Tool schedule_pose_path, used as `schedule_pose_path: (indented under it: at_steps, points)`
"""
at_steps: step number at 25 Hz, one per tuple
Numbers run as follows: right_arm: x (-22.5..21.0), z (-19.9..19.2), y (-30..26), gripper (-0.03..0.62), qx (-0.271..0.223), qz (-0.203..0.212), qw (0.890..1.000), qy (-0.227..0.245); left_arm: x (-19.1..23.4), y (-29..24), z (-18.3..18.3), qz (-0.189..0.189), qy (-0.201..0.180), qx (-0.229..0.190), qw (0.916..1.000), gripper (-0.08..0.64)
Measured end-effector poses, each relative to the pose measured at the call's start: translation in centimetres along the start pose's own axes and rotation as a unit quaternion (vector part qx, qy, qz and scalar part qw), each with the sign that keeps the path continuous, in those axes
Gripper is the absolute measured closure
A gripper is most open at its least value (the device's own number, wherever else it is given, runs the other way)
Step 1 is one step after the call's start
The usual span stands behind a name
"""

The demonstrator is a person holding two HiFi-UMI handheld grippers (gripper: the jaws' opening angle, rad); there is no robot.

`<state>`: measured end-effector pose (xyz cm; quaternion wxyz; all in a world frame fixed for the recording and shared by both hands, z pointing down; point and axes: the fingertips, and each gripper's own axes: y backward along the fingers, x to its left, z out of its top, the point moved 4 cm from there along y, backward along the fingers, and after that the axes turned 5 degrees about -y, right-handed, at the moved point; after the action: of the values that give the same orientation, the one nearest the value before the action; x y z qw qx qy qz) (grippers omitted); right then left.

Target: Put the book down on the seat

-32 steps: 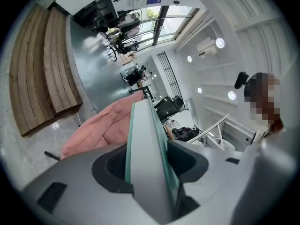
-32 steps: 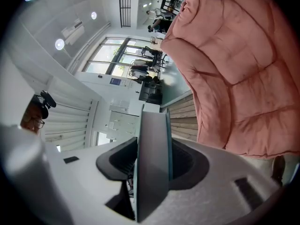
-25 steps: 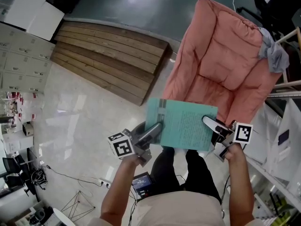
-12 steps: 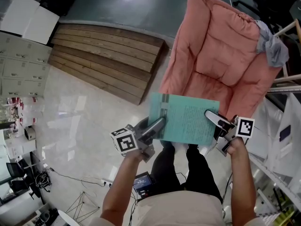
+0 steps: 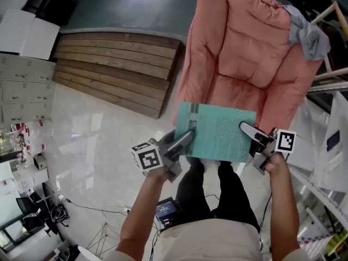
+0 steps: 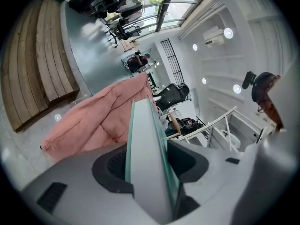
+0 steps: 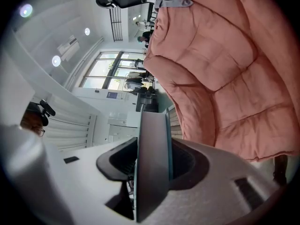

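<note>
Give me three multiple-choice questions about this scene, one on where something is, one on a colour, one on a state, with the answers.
1. Where is the book?
A. lying flat on the seat's cushion
B. held up at the front edge of the pink seat
C. leaning against the seat's back

2. What colour is the book's cover?
A. red
B. black
C. teal

3. How do the grippers stand?
A. left gripper and right gripper both shut on the book
B. both open and empty
C. only one holds the book

Answers:
1. B, the head view shows it held at the seat's near edge.
2. C, the cover is teal in the head view.
3. A, each gripper view shows the book's edge clamped between the jaws.
</note>
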<state>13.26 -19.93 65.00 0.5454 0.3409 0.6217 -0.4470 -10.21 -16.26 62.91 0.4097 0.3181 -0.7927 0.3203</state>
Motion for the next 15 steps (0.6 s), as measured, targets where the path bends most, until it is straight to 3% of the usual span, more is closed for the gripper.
schedule_pose_path:
  at_steps: [15]
  points:
    - [-3.5,-0.1,4.6,0.417,-0.031,0.008,0.999,-0.032,-0.5,-3.5,-3.7,-0.001,0.007,0.018,0.9998,0.359]
